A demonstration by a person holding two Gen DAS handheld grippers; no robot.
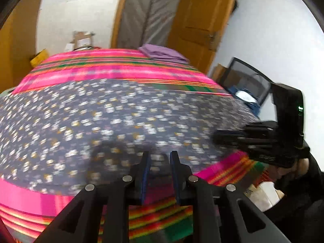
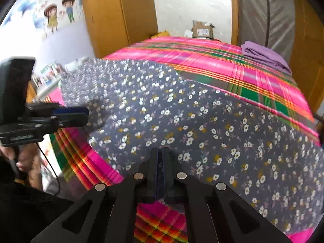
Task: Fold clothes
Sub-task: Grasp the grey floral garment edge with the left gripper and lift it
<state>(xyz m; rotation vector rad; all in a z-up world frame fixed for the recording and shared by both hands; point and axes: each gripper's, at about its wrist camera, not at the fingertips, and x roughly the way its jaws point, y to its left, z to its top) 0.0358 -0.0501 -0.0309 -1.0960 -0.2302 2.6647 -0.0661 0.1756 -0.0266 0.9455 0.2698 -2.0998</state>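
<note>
Floral cloth (image 2: 182, 121), grey-blue with small white and yellow flowers, lies spread across the pink plaid bedcover (image 2: 263, 77) and fills the middle of both views. Lowest in the right wrist view, the right gripper (image 2: 161, 158) has its two fingers pressed together on the near hem of that cloth, a thin fold of the fabric pinched between the blue pads. Lowest in the left wrist view, the left gripper (image 1: 160, 158) stands with a clear gap between its fingers, poised at the cloth's near edge; flowered fabric shows through the gap, but that view is smeared and I cannot tell whether the fingers touch it. Each camera catches the other tool: the right wrist view shows the left gripper at its left edge, side on, fingertips at the cloth's border, with a person's hand (image 2: 24, 162) on the handle below and a thin black cable hanging from it. The left wrist view shows the right gripper at its right edge, tips reaching onto the cloth. Farther up the bed, a folded purple garment (image 1: 164, 53) rests near the far right corner, well apart from the floral cloth. Beyond it stand a cardboard box (image 2: 202, 30), a wooden door (image 1: 202, 14) and grey plastic sheeting (image 1: 149, 10). Only the right wrist view shows the cartoon wall mural (image 2: 58, 10) at upper left; only the left wrist view shows the dark framed basket (image 1: 249, 81) by the wall at right.
</note>
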